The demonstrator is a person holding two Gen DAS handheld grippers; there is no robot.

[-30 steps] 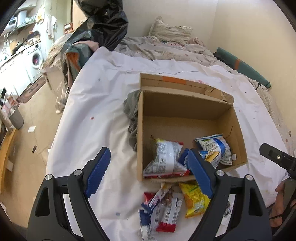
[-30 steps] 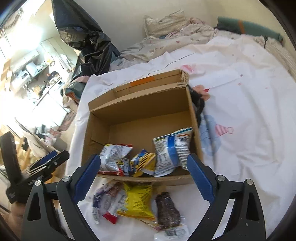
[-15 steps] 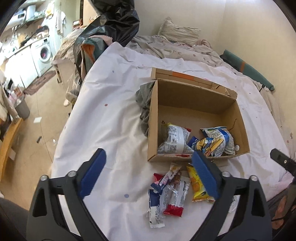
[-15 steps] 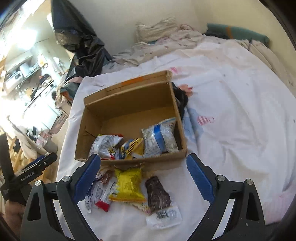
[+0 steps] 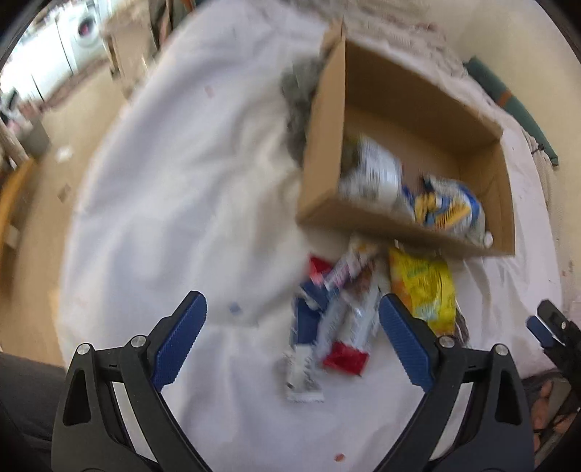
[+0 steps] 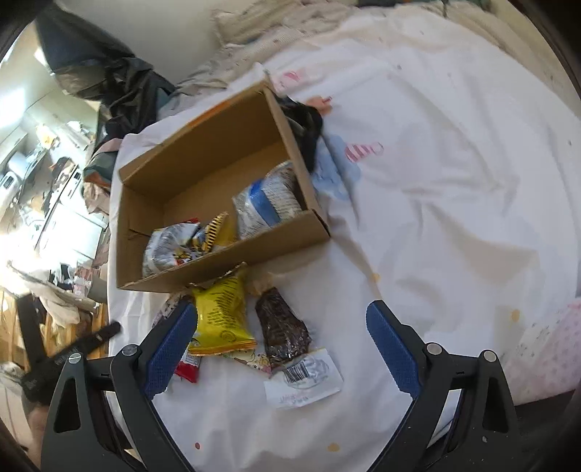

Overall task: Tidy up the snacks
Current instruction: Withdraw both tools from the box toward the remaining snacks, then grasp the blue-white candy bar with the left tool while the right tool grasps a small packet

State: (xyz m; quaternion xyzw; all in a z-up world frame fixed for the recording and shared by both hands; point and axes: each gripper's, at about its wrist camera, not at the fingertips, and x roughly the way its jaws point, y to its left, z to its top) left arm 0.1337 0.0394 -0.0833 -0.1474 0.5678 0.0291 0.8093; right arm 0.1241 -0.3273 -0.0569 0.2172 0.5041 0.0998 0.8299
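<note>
Left wrist view: left gripper (image 5: 292, 326) jaws spread wide, empty, above loose snack bars (image 5: 336, 319) at 6 o'clock from the cardboard box (image 5: 326, 152). Right gripper (image 6: 281, 336) jaws likewise released, straddling the yellow packet (image 6: 219, 319) and dark bar (image 6: 281, 326).

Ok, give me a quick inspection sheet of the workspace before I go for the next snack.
Surface: white sheet over a bed, wrinkled, small stains.
Job's things: cardboard box open, three snack packets inside; loose in front of it a yellow packet, a dark brown bar, a clear labelled wrapper, and red, white and blue bars.
Clutter: dark cloth beside the box; black plastic bag beyond the bed.
Grippers: left gripper jaws open, above the loose bars; right gripper jaws open, above the yellow packet and brown bar; neither holds anything.
Cables: nothing seen.
Surroundings: washing machine, pillow, blurred.
</note>
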